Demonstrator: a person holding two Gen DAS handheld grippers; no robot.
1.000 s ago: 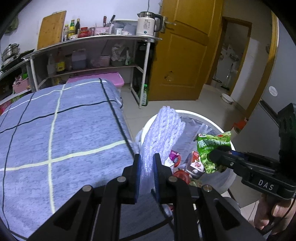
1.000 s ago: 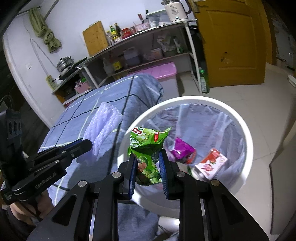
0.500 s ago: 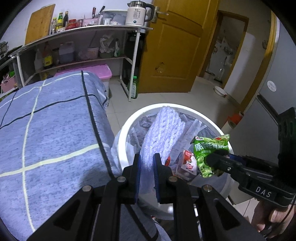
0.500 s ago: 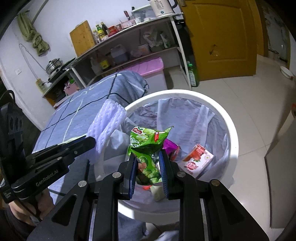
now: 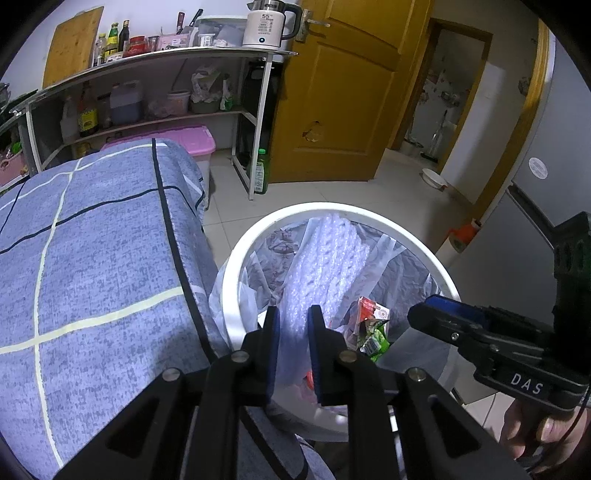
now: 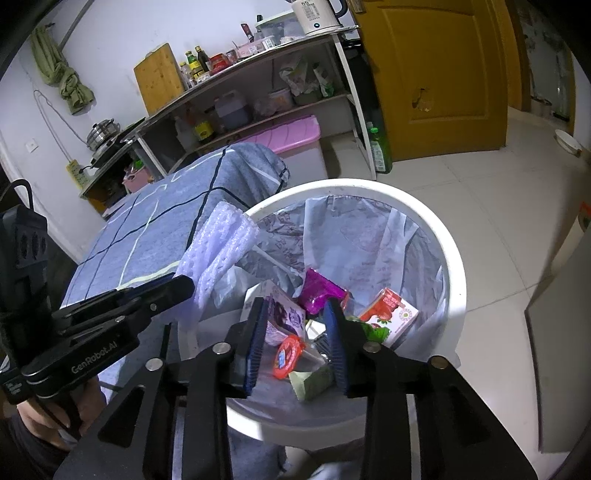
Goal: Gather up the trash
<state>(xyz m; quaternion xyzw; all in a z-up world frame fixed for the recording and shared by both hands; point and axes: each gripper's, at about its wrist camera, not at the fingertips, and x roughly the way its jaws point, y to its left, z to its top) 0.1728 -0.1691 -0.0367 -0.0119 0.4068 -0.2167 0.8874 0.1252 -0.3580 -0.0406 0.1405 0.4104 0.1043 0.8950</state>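
Note:
A white round bin (image 5: 332, 211) with a thin liner stands beside the cloth-covered table. My left gripper (image 5: 293, 318) hovers over its near rim with a white foam net sleeve (image 5: 328, 258) upright between the pads; its jaws are opening and still touch the foam. From the right wrist view, that left gripper (image 6: 181, 286) and the foam sleeve (image 6: 221, 243) sit at the bin's (image 6: 369, 184) left rim. My right gripper (image 6: 295, 312) hangs over the bin, its jaws opening with nothing between them. The green snack bag (image 5: 375, 338) lies inside among other wrappers.
The blue checked tablecloth (image 5: 92, 258) fills the left. In the bin lie a red-and-white carton (image 6: 391, 314), a magenta wrapper (image 6: 321, 291) and a red lid (image 6: 288, 356). Behind stand a shelf with a kettle (image 5: 266, 22), a pink box (image 5: 192, 140) and a yellow door (image 5: 340, 92).
The right gripper's jaws spread apart and the green snack bag dropped into the bin. Both grippers came in over the bin. The left jaws parted a little around the foam.

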